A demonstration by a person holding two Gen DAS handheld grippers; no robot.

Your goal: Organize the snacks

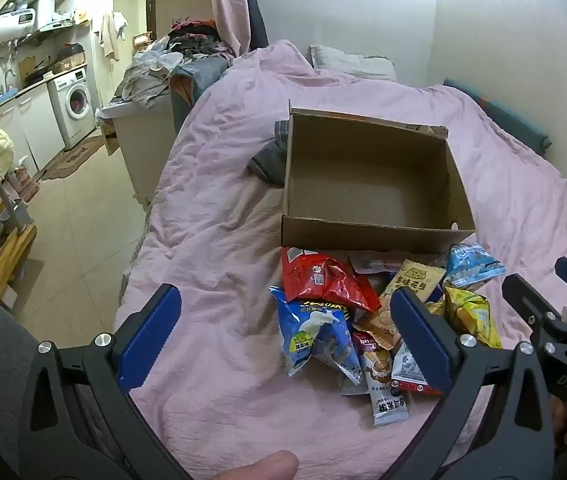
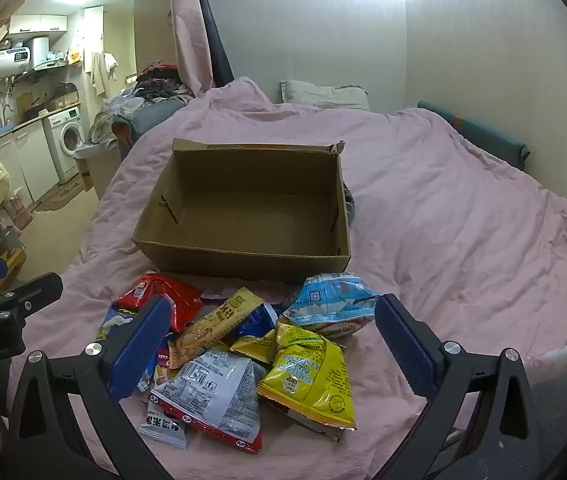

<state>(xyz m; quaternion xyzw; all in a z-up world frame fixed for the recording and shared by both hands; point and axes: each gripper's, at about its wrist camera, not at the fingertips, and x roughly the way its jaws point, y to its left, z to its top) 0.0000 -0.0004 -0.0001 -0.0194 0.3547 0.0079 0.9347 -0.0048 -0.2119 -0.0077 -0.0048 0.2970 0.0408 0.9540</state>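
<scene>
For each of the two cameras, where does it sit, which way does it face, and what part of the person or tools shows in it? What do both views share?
Left wrist: sits on the open left gripper, looking down over the pink bed cover at the empty brown cardboard box; a fingertip and the right gripper show.
Right wrist: sits on the open right gripper, facing the same box; the left gripper shows at the left edge.
Shared: box, pile of snack packets, bed cover.
</scene>
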